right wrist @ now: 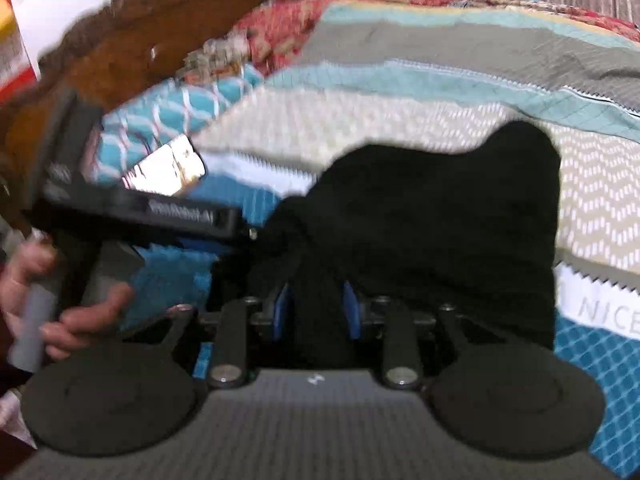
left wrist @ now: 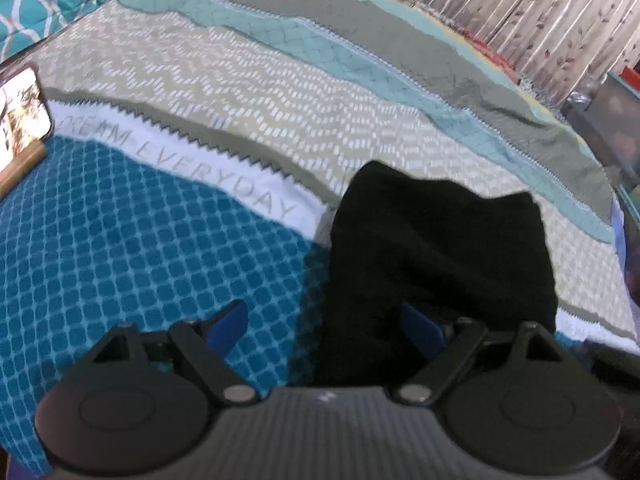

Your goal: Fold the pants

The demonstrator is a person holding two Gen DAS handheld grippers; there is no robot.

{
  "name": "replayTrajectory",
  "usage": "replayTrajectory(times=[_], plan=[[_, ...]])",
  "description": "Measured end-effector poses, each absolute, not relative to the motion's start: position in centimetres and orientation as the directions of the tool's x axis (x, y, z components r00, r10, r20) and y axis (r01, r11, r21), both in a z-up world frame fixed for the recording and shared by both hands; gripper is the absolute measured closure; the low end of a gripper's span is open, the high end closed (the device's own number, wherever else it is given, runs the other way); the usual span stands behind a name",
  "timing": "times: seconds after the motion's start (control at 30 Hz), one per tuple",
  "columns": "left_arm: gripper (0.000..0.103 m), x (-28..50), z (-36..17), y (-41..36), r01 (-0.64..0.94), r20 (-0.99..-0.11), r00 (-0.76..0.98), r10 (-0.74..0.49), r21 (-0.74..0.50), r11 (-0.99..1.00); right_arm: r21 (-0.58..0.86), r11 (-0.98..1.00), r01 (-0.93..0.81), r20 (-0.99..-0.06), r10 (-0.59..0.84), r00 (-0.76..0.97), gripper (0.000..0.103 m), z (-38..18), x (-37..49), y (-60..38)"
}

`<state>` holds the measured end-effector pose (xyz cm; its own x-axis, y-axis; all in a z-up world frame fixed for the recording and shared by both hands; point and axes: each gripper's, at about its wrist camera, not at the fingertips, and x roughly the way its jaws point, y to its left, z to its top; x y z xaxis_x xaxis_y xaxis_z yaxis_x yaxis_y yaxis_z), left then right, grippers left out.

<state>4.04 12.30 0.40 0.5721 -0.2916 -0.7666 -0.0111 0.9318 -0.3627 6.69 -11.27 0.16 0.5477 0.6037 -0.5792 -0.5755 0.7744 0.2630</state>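
Pinching a bunched edge of the black pants [right wrist: 420, 216] between the blue pads of my right gripper [right wrist: 316, 312], I judge that I am partway through a fold: the cloth already lies as a compact dark bundle on the patterned bedspread [left wrist: 240, 96], near its front edge, just beside the "DREAM EVERYDAY" lettering. My left gripper [left wrist: 332, 320] stands spread wide above the bundle's near-left edge, 1 pad over the blue check, the other against black cloth, pressing on nothing. The right view is blurred, so the grip looks firm but I cannot vouch for how much cloth is caught. The bundle's long axis seems to run away from me, toward the far side of the bed. Next, I judge, the left jaws need a matching edge, so both hands can carry the fold over evenly.
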Motion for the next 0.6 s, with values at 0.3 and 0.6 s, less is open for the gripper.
replayTrajectory(times=[0.3, 0.6], plan=[[0.033, 1.9, 0.9, 9.0, 0.069, -0.757, 0.611, -0.231, -0.240, 0.968, 0.185, 0.762, -0.621, -0.552, 0.603, 0.576, 0.054, 4.8, 15.8, -8.6], [0.088, -0.4, 2.0, 6.6, 0.155, -0.708, 0.683, -0.179, -0.099, 0.983, -0.046, 0.612, -0.790, -0.788, 0.464, 0.406, 0.092, -1.0, 19.1, 0.2]])
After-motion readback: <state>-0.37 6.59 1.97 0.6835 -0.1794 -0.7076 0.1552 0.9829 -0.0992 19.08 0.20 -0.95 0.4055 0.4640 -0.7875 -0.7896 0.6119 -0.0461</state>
